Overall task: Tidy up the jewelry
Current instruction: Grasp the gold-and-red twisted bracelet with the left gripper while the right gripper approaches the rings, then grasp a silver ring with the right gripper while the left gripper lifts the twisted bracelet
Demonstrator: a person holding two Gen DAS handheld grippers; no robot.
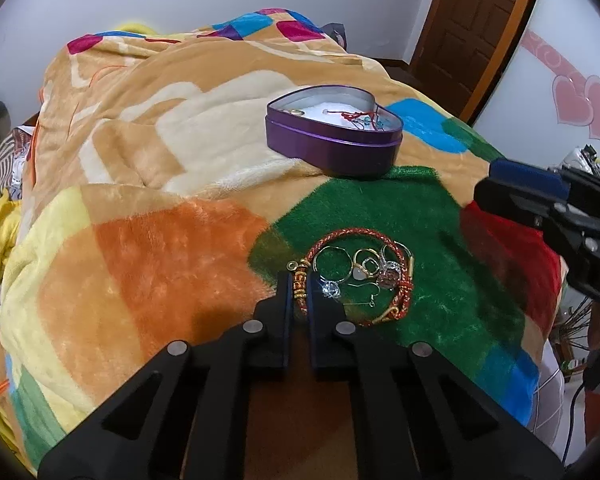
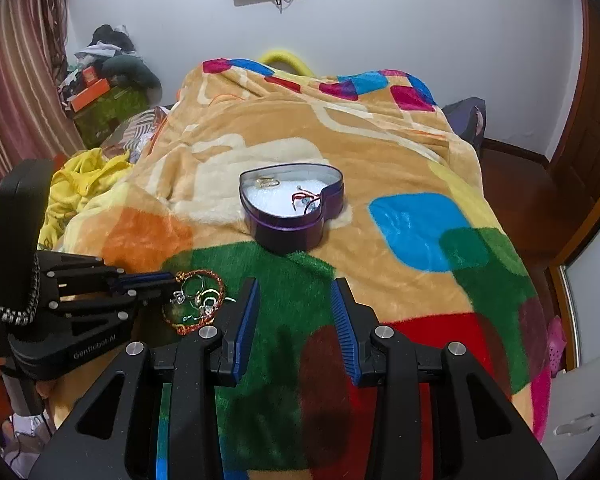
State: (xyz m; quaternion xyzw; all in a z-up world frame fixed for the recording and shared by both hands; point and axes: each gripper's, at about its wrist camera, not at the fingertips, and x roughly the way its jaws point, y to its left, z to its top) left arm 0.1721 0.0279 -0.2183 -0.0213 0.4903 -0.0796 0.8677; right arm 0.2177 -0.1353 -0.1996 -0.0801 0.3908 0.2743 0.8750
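Observation:
A pile of jewelry (image 1: 360,276) lies on a green patch of the blanket: a red braided bracelet (image 1: 300,286), rings and earrings. My left gripper (image 1: 299,280) is shut on the beaded end of the red bracelet. The pile also shows in the right wrist view (image 2: 198,300), with the left gripper (image 2: 168,280) at its left edge. A purple heart-shaped tin (image 1: 332,128) stands open further back and holds a ring and a red cord piece; it also shows in the right wrist view (image 2: 292,208). My right gripper (image 2: 294,292) is open and empty above the blanket, right of the pile.
A colourful plush blanket (image 2: 400,168) covers the bed. Yellow clothes (image 2: 84,184) and boxes lie at the left side. A wooden door (image 1: 476,12) and the bare floor are to the right of the bed. The right gripper shows in the left wrist view (image 1: 540,200).

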